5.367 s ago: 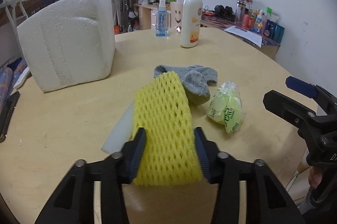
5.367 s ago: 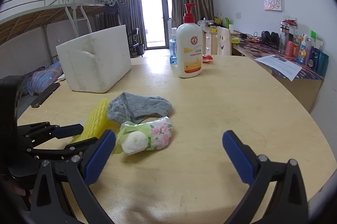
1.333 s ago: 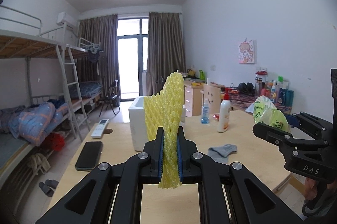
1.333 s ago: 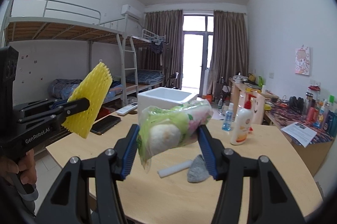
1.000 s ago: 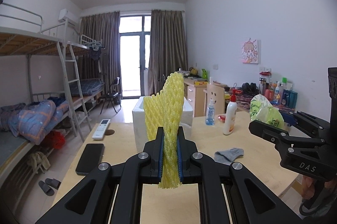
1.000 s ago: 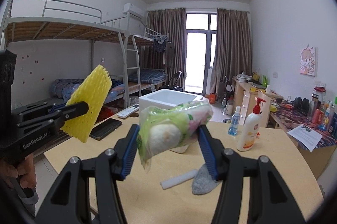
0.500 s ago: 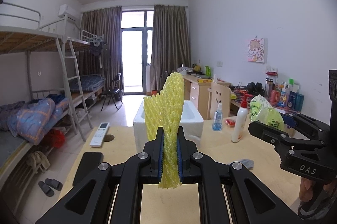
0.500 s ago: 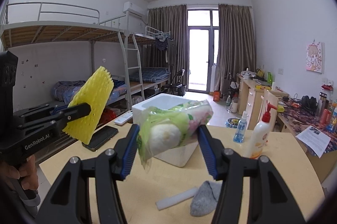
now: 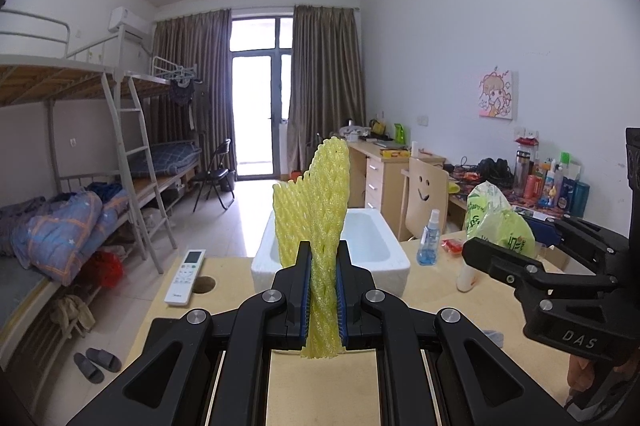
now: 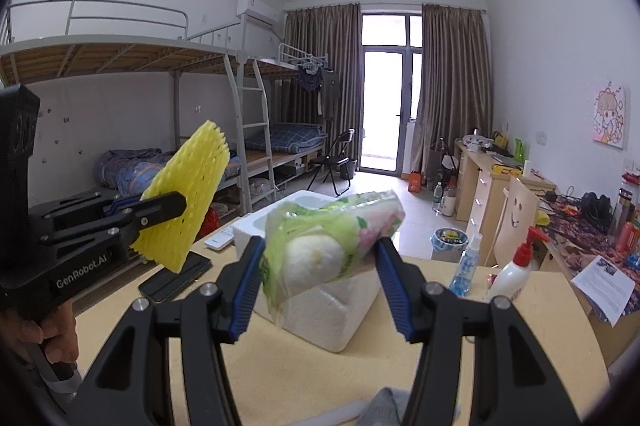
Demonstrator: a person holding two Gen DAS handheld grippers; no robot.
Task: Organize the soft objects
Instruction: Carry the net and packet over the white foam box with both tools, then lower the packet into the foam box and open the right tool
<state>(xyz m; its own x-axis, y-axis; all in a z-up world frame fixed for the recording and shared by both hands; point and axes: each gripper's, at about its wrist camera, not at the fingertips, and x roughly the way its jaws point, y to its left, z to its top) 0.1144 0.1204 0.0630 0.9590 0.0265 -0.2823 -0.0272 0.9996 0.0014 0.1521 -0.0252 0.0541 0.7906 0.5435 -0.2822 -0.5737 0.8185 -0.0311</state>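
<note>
Left wrist view: left gripper (image 9: 323, 296) clamped tight on yellow foam net (image 9: 316, 218), net standing upright between the pads, raised above wooden table (image 9: 324, 386). White foam box (image 9: 332, 258) just behind, open top facing up, bare tabletop around it. Right wrist view: right gripper (image 10: 322, 288) grasping green plastic packet (image 10: 320, 250), pads pressing both ends, packet aloft in front of the box's near corner. Grey sock (image 10: 384, 408) lying on the table at the bottom edge. Spray bottle (image 10: 464, 266) and pump bottle (image 10: 510, 276) standing further right.
</note>
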